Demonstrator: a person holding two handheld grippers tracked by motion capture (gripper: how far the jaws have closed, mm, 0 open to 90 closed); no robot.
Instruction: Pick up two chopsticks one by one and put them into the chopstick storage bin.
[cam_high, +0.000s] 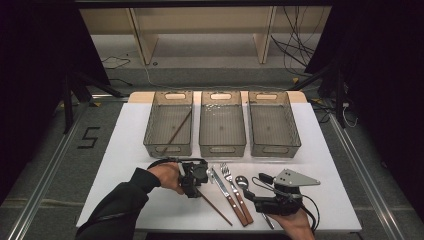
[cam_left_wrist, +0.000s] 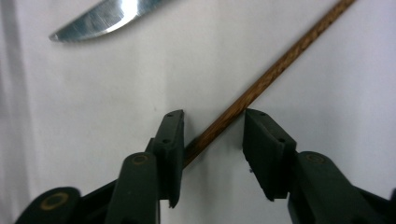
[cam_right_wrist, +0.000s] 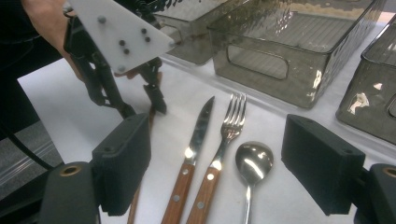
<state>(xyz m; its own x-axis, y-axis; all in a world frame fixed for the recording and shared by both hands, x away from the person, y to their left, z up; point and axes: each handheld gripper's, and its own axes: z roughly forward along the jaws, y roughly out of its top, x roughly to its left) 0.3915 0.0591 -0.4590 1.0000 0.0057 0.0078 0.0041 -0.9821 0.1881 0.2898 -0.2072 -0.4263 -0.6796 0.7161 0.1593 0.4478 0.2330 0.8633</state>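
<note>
A brown chopstick (cam_high: 216, 207) lies slantwise on the white table (cam_high: 125, 150), left of a wood-handled knife (cam_high: 227, 192), a fork (cam_high: 235, 190) and a spoon (cam_high: 243, 182). My left gripper (cam_high: 192, 187) points down over the chopstick's upper end. In the left gripper view the chopstick (cam_left_wrist: 280, 70) runs between the jaws of this gripper (cam_left_wrist: 214, 122); the pads stand apart from it on both sides, open. My right gripper (cam_high: 256, 186) hovers open by the spoon, with knife (cam_right_wrist: 198, 135), fork (cam_right_wrist: 229, 126) and spoon (cam_right_wrist: 253, 161) ahead of its jaws.
Three smoky clear bins stand in a row at the back: the left bin (cam_high: 150, 125) holds another chopstick (cam_high: 178, 131), while the middle bin (cam_high: 222, 147) and the right bin (cam_high: 295, 135) look bare. The knife's blade tip (cam_left_wrist: 98, 21) lies close by the left gripper.
</note>
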